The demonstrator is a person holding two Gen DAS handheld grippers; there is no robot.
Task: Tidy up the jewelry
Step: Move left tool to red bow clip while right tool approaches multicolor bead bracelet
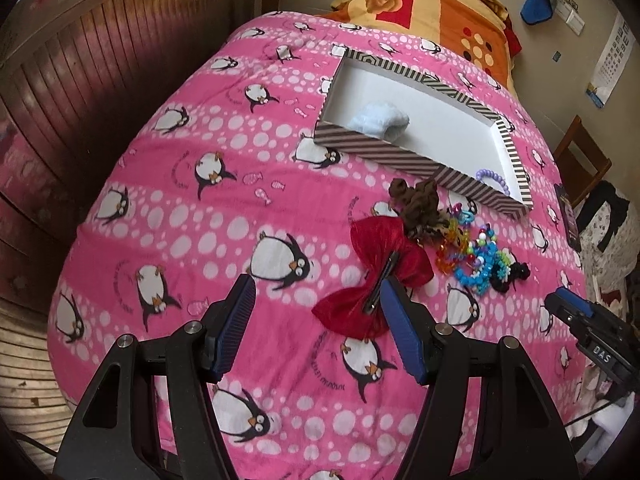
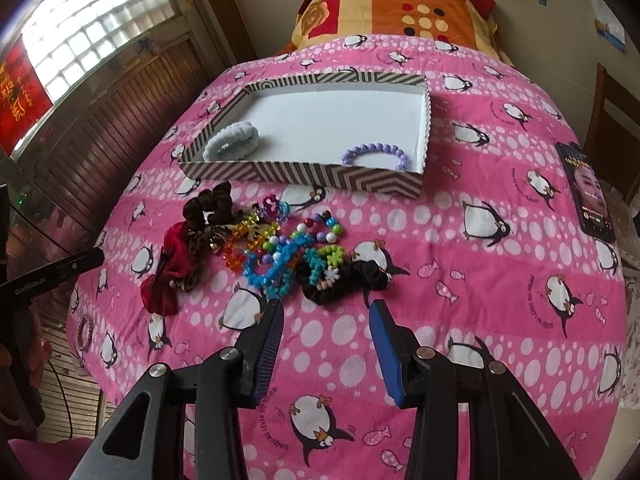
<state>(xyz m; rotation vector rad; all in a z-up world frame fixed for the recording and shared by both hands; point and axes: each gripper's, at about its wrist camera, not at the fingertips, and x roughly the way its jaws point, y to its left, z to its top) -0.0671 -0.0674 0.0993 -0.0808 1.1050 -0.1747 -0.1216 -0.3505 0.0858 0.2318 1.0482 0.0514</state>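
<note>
We see a bed with a pink penguin blanket (image 2: 460,300). On it sits a striped box (image 2: 304,174), open top, white inside. In the box: a pale blue fuzzy scrunchie (image 2: 231,140) against the left wall as the right wrist view shows it, and a purple bead bracelet (image 2: 376,154) near the front right corner.

Just in front of the box lies the loose pile, pieces touching and overlapping: a brown scrunchie (image 2: 210,204), a red velvet bow (image 1: 374,280) with its metal clip facing up, an orange bead bracelet (image 2: 236,246), blue bead bracelets (image 2: 276,264), a green one (image 2: 326,258) and a black scrunchie (image 2: 352,280).

Our left gripper (image 1: 318,300) hangs over the blanket, jaws apart, nothing between them; its right finger overlaps the bow's edge in the left wrist view, contact unclear. Our right gripper (image 2: 326,312) hangs just short of the black scrunchie, jaws apart, empty.

A phone (image 2: 586,192) lies at the blanket's right edge, screen lit. An orange patterned blanket (image 2: 400,4) is at the far end.
</note>
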